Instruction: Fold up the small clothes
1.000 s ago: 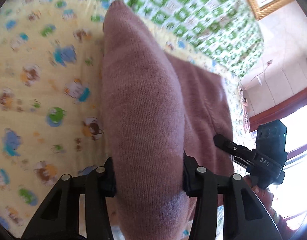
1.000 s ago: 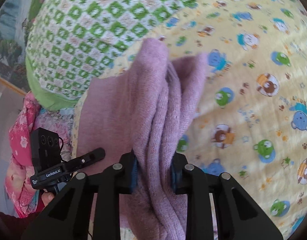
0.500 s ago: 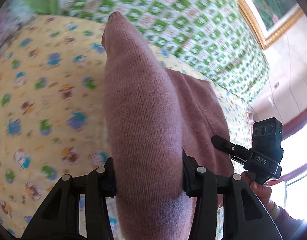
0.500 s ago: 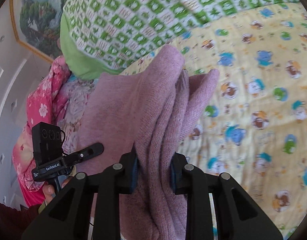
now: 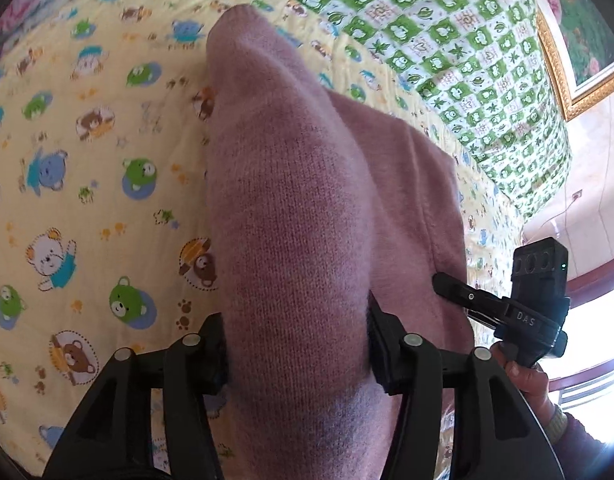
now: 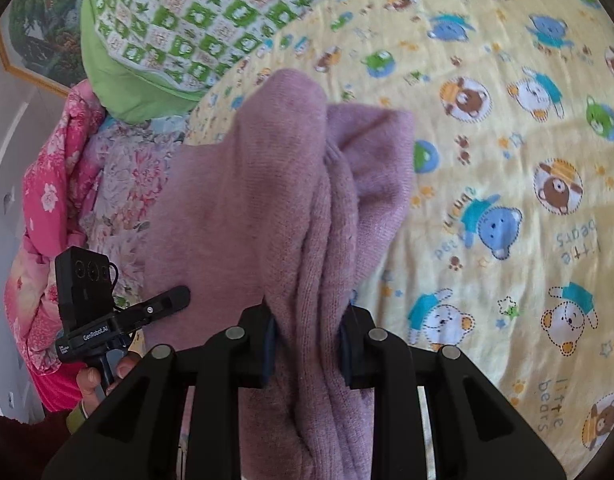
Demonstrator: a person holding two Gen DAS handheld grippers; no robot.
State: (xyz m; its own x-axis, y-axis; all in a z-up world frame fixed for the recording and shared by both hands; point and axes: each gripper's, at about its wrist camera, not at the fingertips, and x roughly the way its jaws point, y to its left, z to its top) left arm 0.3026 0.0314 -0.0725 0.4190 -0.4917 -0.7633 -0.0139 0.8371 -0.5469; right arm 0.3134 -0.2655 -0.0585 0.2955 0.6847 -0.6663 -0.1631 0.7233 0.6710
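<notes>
Pink knit garment (image 5: 291, 240): hanging over yellow bear-print sheet (image 5: 87, 184). Left gripper (image 5: 297, 344) & right gripper (image 6: 307, 332): fingers clamping bunched fabric. Green-check quilt (image 6: 195, 16) lying far side.

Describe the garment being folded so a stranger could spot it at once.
Start from the bed, spread with a yellow sheet printed with cartoon bears. Above it hangs the mauve knit sweater, clamped in both the left gripper and the right gripper. It is the only plain, single-colour fabric here: the green checked quilt and pink floral bedding are both patterned.
</notes>
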